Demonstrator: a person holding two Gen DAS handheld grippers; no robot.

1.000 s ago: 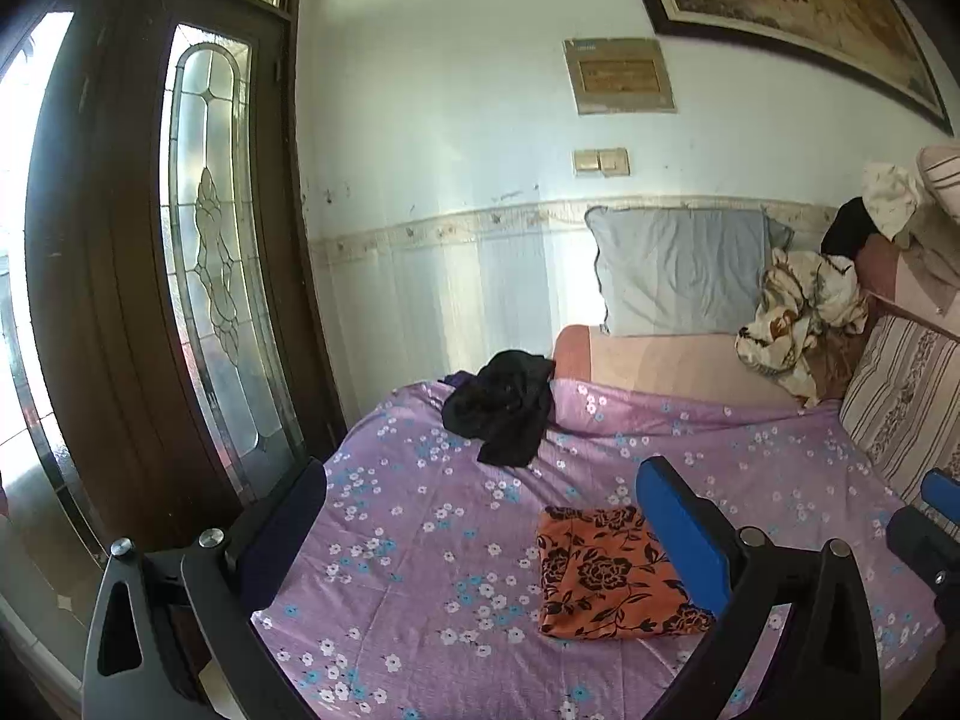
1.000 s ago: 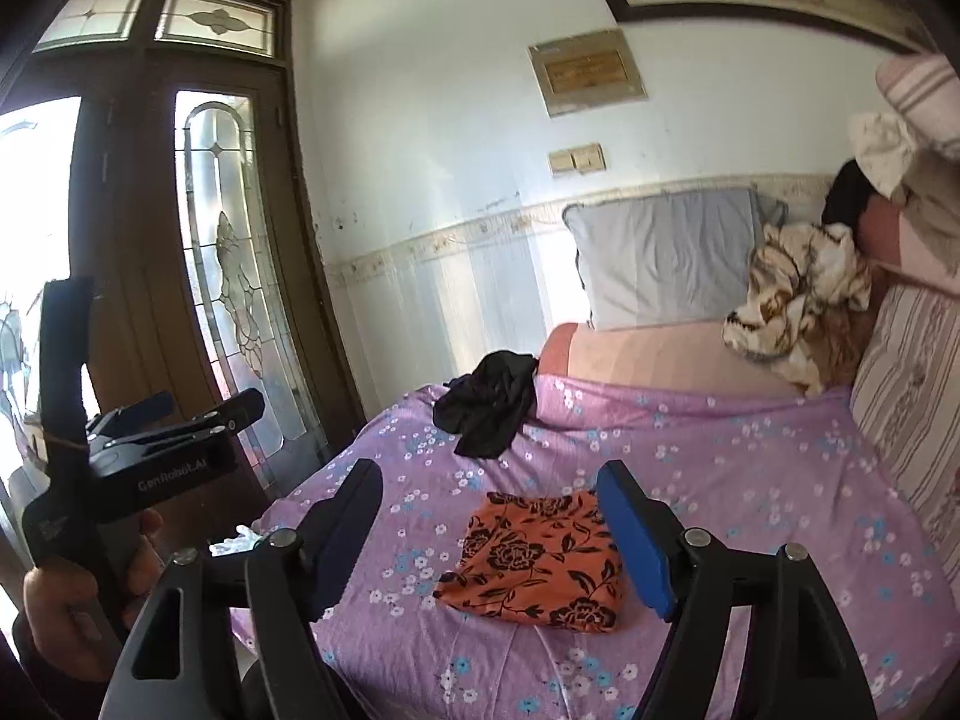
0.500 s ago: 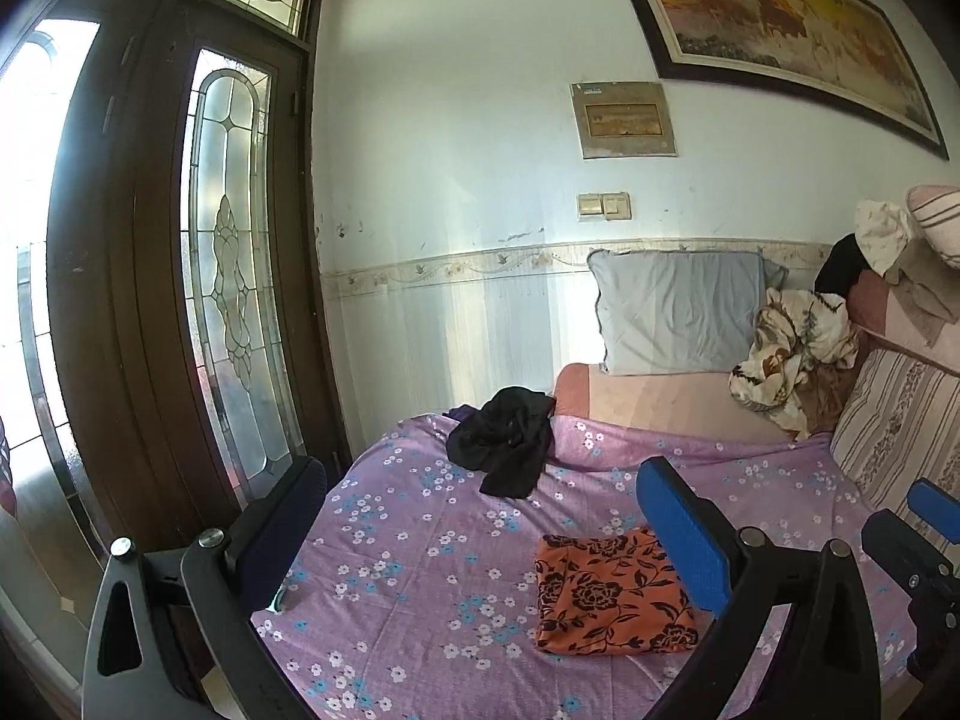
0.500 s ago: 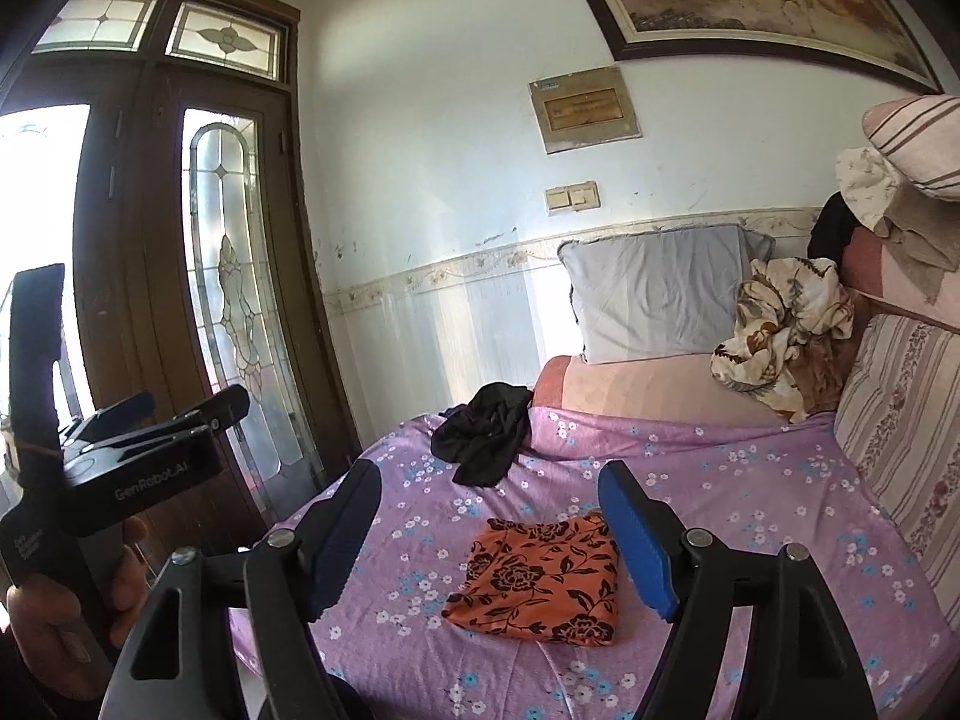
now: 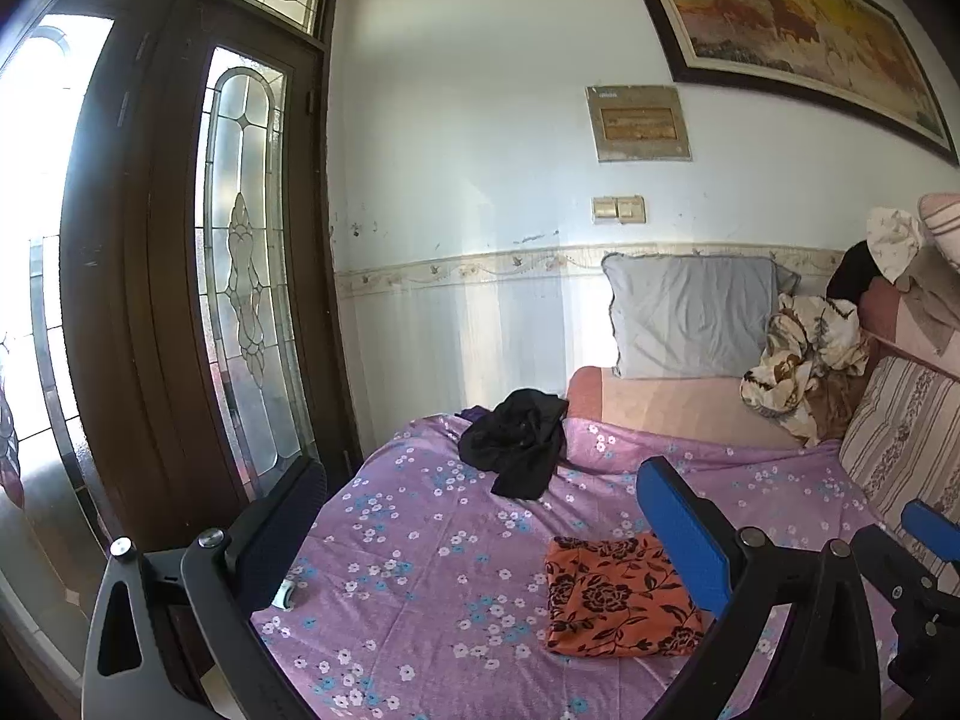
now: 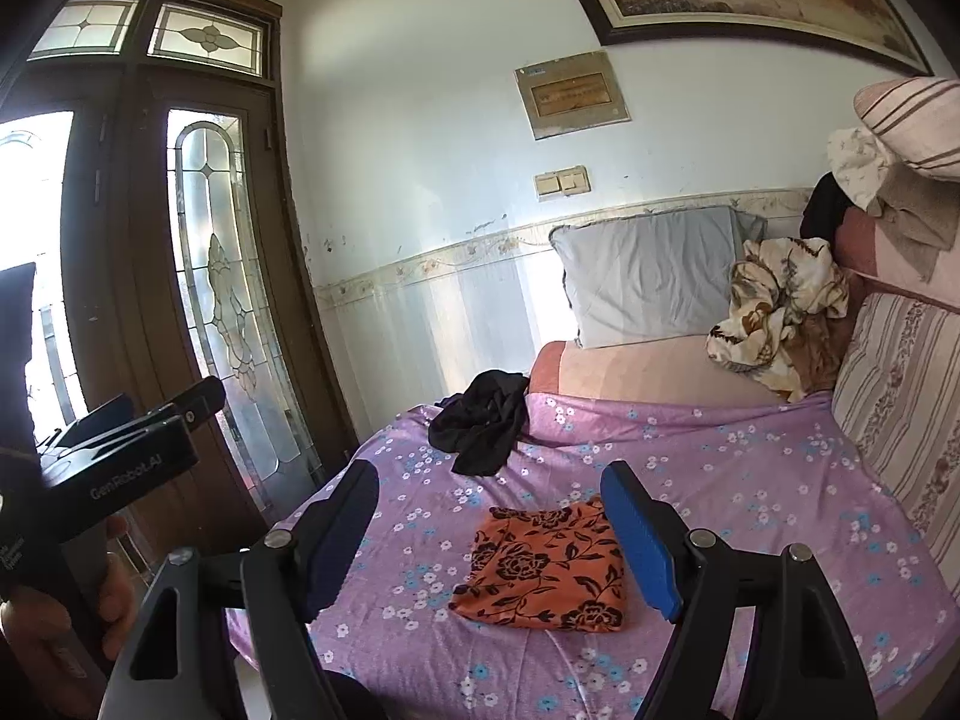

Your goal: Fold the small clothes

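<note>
1. Hovering above the near edge of the bed (image 5: 420, 570): left gripper (image 5: 480, 516), jaws spread wide, nothing between them, well clear of the sheet.
2. Hanging likewise over the bed's near edge (image 6: 750, 480): right gripper (image 6: 492, 516), jaws wide apart and gripping nothing.
3. Lying flat on the purple flowered sheet, near the front edge: orange cloth (image 5: 618, 597), folded into a rough rectangle with a black rose print; showing between the right gripper's fingers in the right wrist view (image 6: 546, 570), touching neither.
4. Sitting crumpled farther back on the sheet, toward the left corner and well apart from the orange cloth: black garment (image 5: 519, 441), also showing in the right wrist view (image 6: 480, 426).
5. Leaning against the wall at the back: grey pillow (image 5: 690, 315), standing on a pink mattress edge (image 5: 672, 402).
6. Lying bunched just right of the pillow: brown-and-cream cloth (image 5: 798, 360).
7. Stacking up at the far right: striped cushions (image 6: 900, 372) with more loose fabric on top.
8. Standing to the left of the bed: wooden door (image 5: 240, 276) with leaded glass panels.
9. Hanging on the wall above: framed painting (image 5: 792, 30), small plaque (image 5: 639, 123) and light switch (image 5: 618, 209).
10. Showing at the left edge of the right wrist view: left gripper's body, held in a hand (image 6: 90, 600).
</note>
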